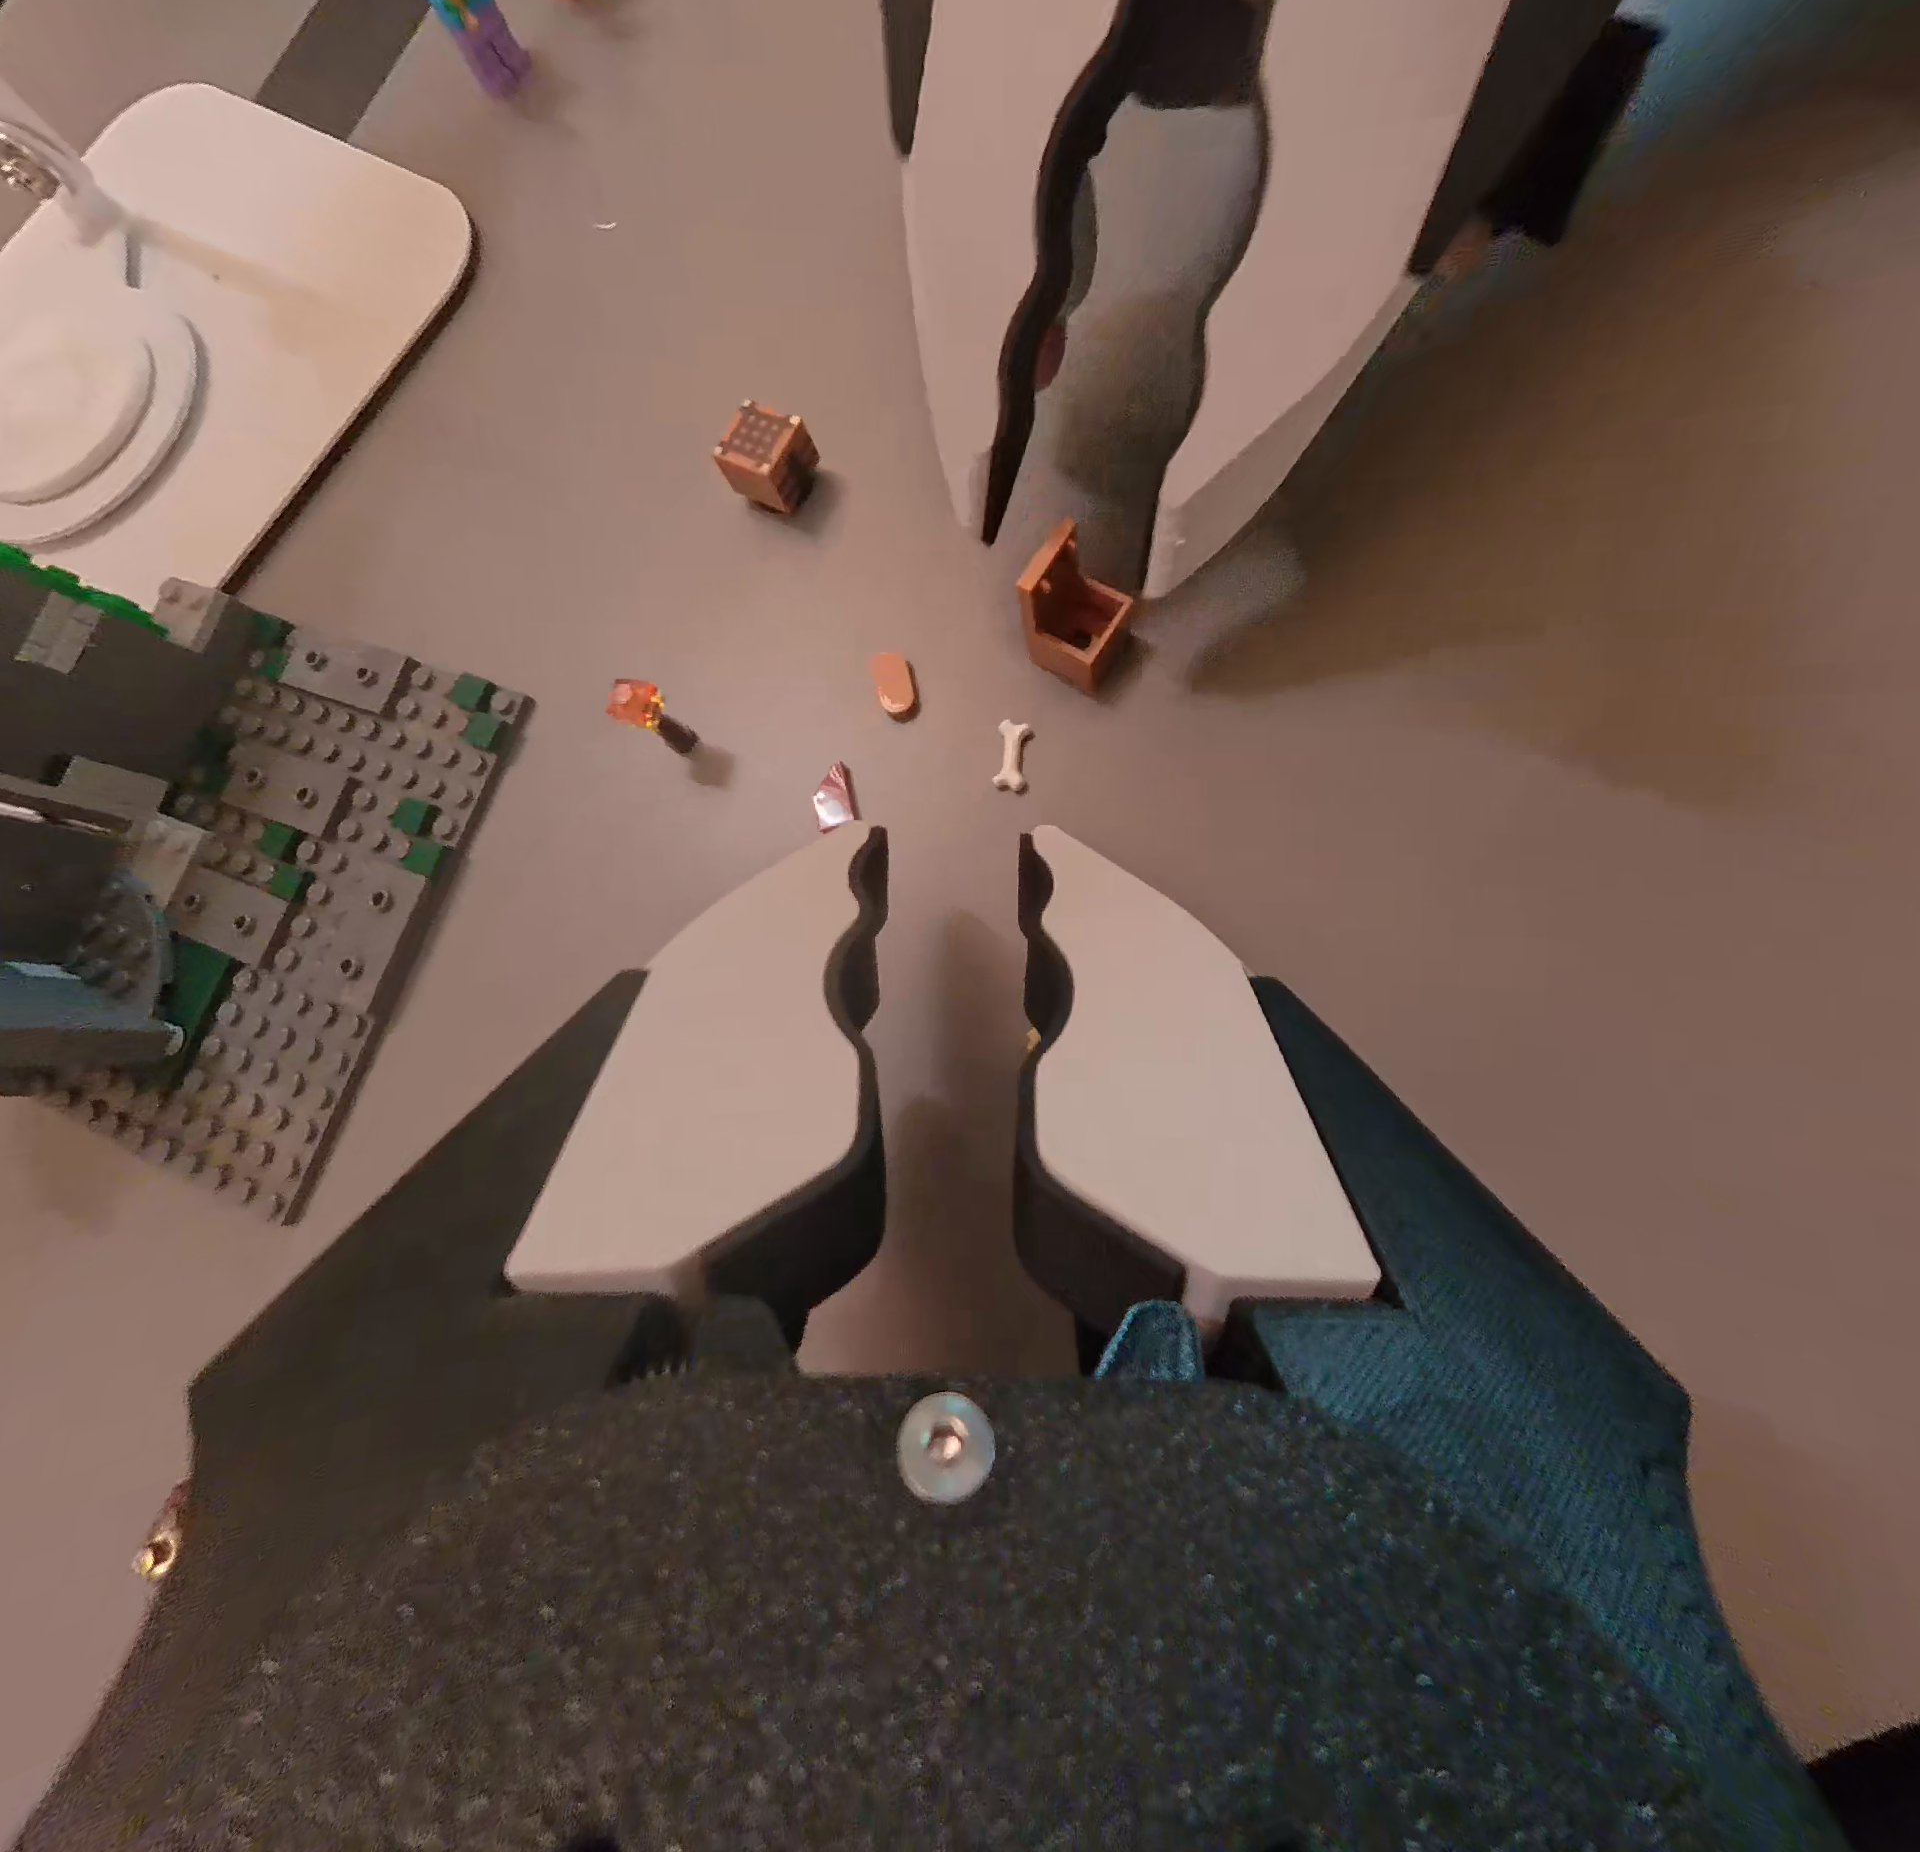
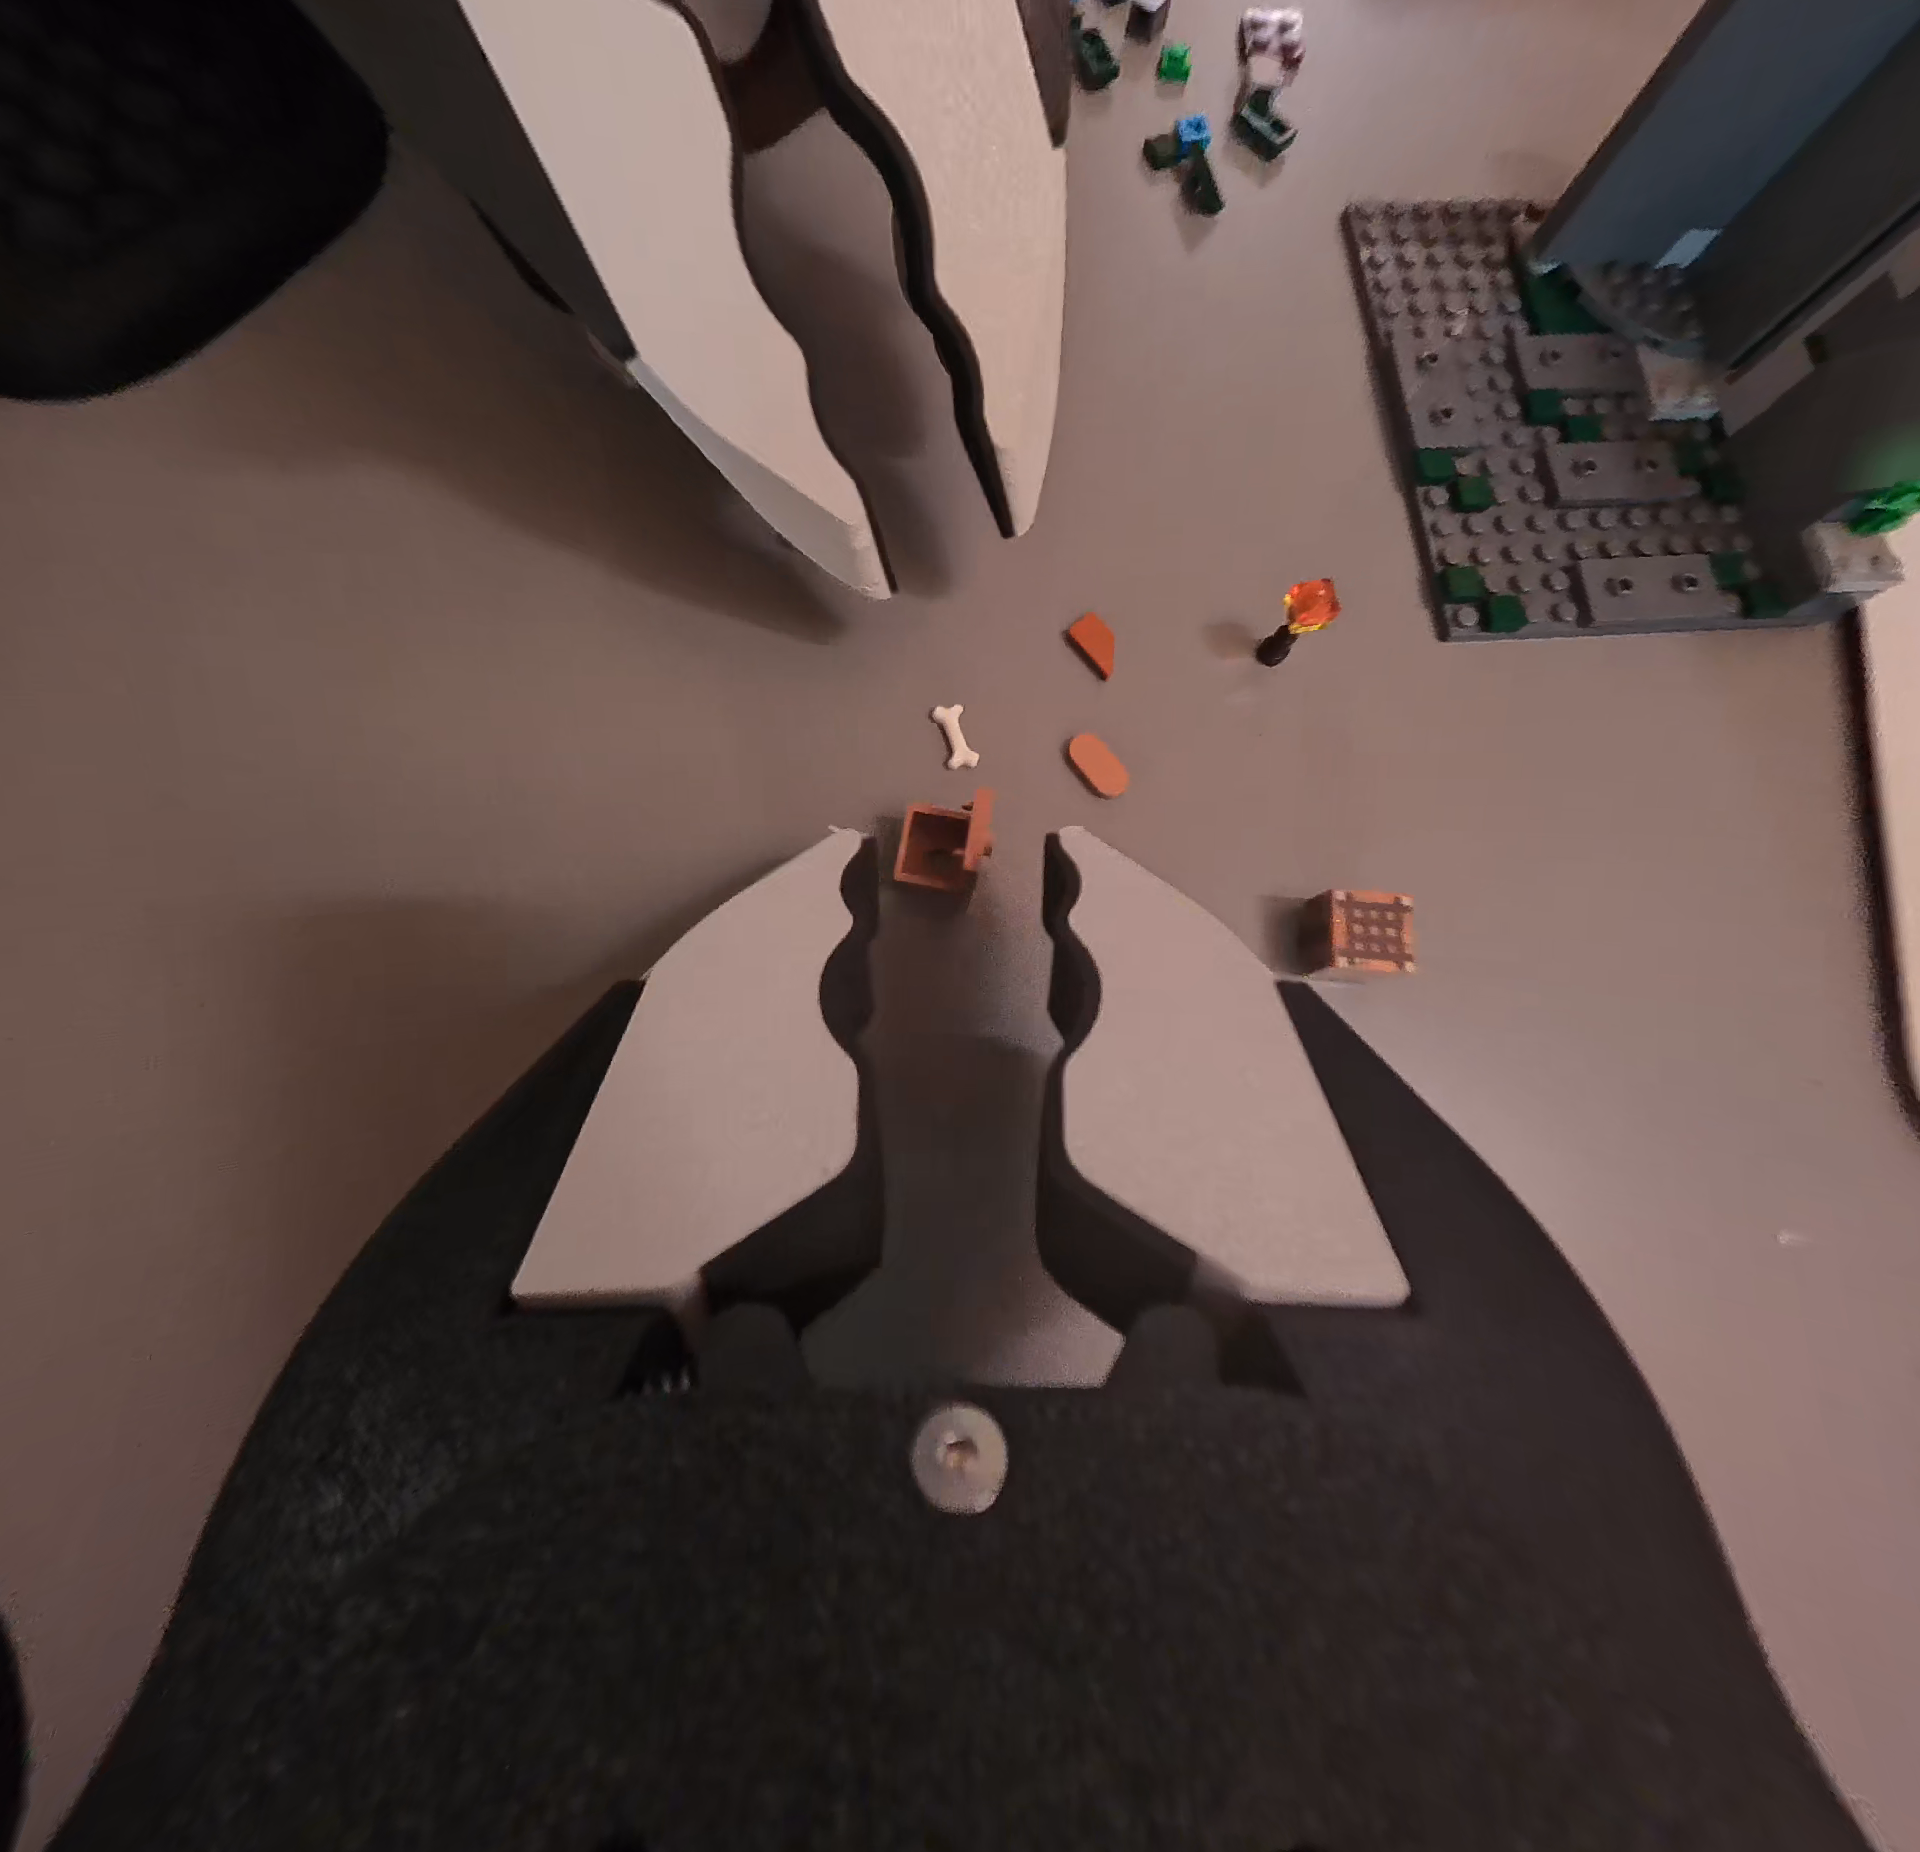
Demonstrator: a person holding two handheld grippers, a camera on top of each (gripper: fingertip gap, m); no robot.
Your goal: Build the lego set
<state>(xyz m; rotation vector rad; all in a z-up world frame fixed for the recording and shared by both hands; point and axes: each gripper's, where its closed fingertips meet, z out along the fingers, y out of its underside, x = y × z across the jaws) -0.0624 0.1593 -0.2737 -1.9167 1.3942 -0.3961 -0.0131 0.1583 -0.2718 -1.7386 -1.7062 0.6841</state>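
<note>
In the right wrist view the right gripper (image 2: 954,834) has its fingers spread with nothing between the pads, the tips just short of the small brown open box (image 2: 940,846), which sits on the desk (image 2: 416,763) at the frame's centre, its mouth up and its hinged lid raised on the right side. To take it well, I judge the fingers should straddle the two plain side walls, clear of the lid, and close gently so the box does not skid. In the left wrist view the left gripper (image 1: 954,834) is likewise spread and empty, low in the frame's centre. Just beyond lie the white bone (image 1: 1012,755), its long axis running roughly up the frame, a tan oval tile (image 1: 894,684), a dark red slope piece (image 1: 834,796), a flame torch (image 1: 649,716), a crafting-table cube (image 1: 767,457), and at left the grey baseplate build (image 1: 343,867).
</note>
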